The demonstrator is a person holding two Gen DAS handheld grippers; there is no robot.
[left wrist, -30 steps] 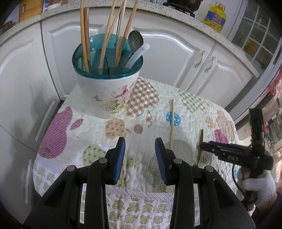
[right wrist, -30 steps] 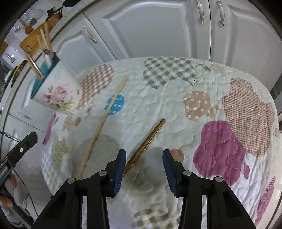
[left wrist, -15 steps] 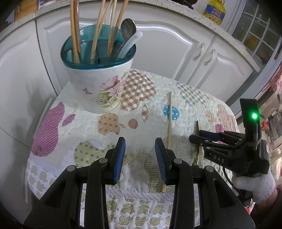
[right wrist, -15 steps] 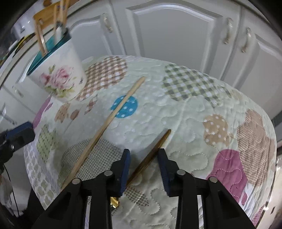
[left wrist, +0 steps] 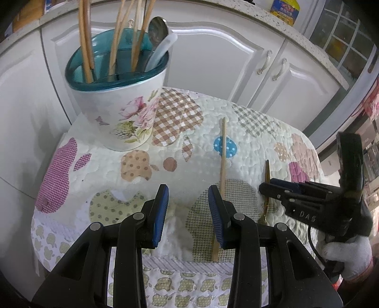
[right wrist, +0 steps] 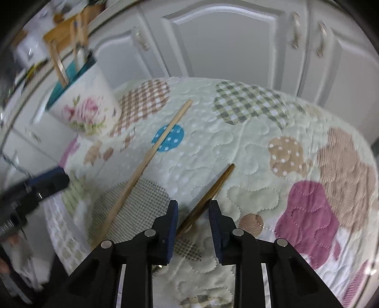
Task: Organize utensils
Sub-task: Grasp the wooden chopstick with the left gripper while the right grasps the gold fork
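I am in a home kitchen. White cabinet doors (left wrist: 213,61) with curved handles stand under a speckled countertop (left wrist: 291,30), a yellow oil bottle (left wrist: 285,10) is on it, and a flowered utensil pot (left wrist: 118,94) sits on a quilted cloth (right wrist: 248,147).

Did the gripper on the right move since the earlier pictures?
Yes. The right gripper slid forward along the golden utensil lying on the quilted cloth, and its jaws are closing around it.
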